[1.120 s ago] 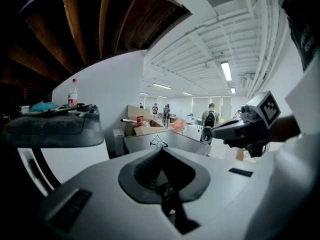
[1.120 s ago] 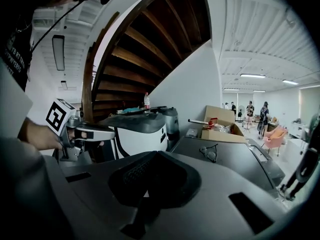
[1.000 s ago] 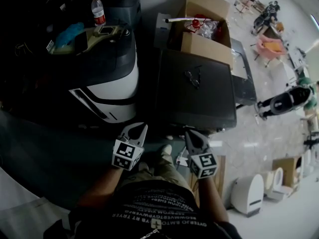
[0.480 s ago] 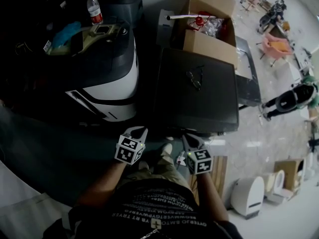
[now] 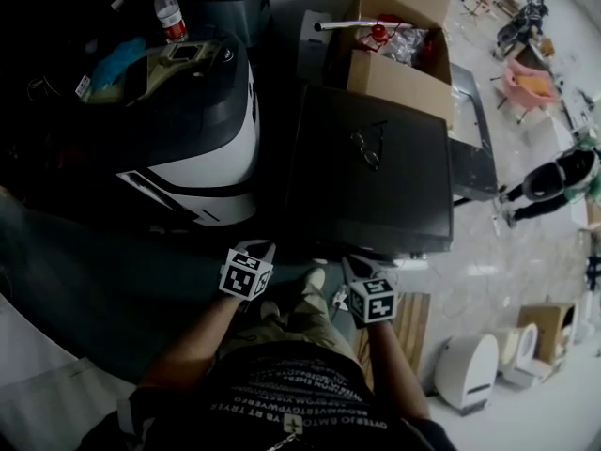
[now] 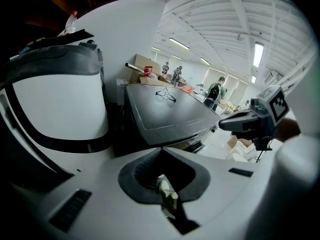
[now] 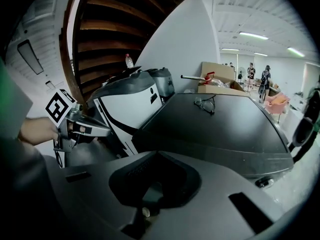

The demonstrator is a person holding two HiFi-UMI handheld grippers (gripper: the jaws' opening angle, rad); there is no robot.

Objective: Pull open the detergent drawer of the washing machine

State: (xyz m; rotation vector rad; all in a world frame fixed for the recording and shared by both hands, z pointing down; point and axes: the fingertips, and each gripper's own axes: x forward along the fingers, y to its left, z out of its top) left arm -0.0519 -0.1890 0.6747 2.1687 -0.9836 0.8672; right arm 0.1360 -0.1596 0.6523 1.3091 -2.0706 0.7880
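Head view
- washer [image 5: 371,172]: dark, seen from above, just ahead of the person; drawer can't be picked out
- glasses [image 5: 366,147]: on the washer's top
- left gripper [image 5: 255,248]: near the washer's front left corner, apart from it
- right gripper [image 5: 355,266]: near the washer's front edge, apart from it

Left gripper view
- left jaws: tips together, nothing between them
- washer [image 6: 165,114]: ahead, slightly right

Right gripper view
- right jaws: tips together, empty
- washer [image 7: 215,124]: straight ahead

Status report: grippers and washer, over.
Left gripper shut, empty; right gripper shut, empty, both short of the washing machine. Detergent drawer not made out, nothing gripped. Eyeglasses on its top, not in the path.
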